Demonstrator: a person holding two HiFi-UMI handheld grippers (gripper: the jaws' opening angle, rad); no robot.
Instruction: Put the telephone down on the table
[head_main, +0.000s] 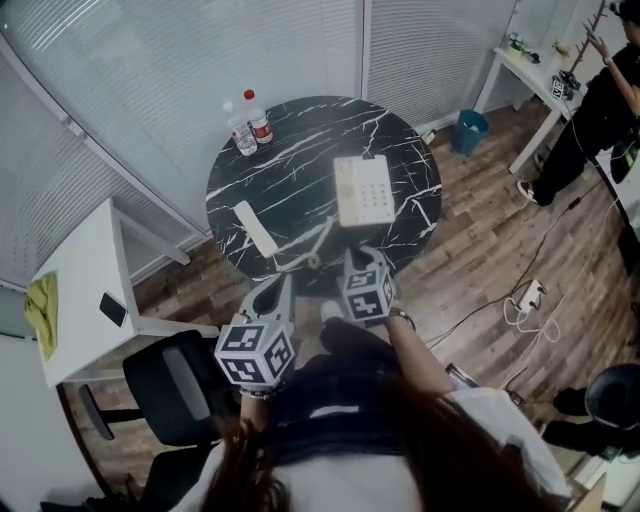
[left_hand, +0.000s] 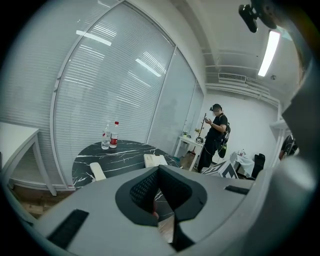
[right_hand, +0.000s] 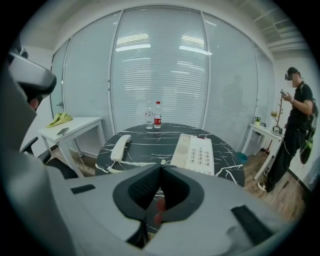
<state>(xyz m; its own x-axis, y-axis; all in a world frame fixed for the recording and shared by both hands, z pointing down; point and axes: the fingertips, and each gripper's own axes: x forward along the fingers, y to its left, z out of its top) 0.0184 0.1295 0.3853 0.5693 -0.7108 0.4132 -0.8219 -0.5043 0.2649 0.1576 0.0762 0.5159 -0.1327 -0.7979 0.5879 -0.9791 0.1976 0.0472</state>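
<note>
White telephone base (head_main: 363, 190) flat on black marble worktop (head_main: 300, 140), toward 3 o'clock; handset (head_main: 255, 228) lying apart at its 8 o'clock, coiled cord (head_main: 320, 238) between. At worktop's 6 o'clock edge, left claw (head_main: 283, 287) and right claw (head_main: 364, 258) both clenched, empty. Two bottles (head_main: 250, 125) standing near 11 o'clock rim.

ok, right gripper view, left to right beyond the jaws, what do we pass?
yellow cloth → telephone handset → clear water bottle → red-labelled bottle → telephone base → person in black
</note>
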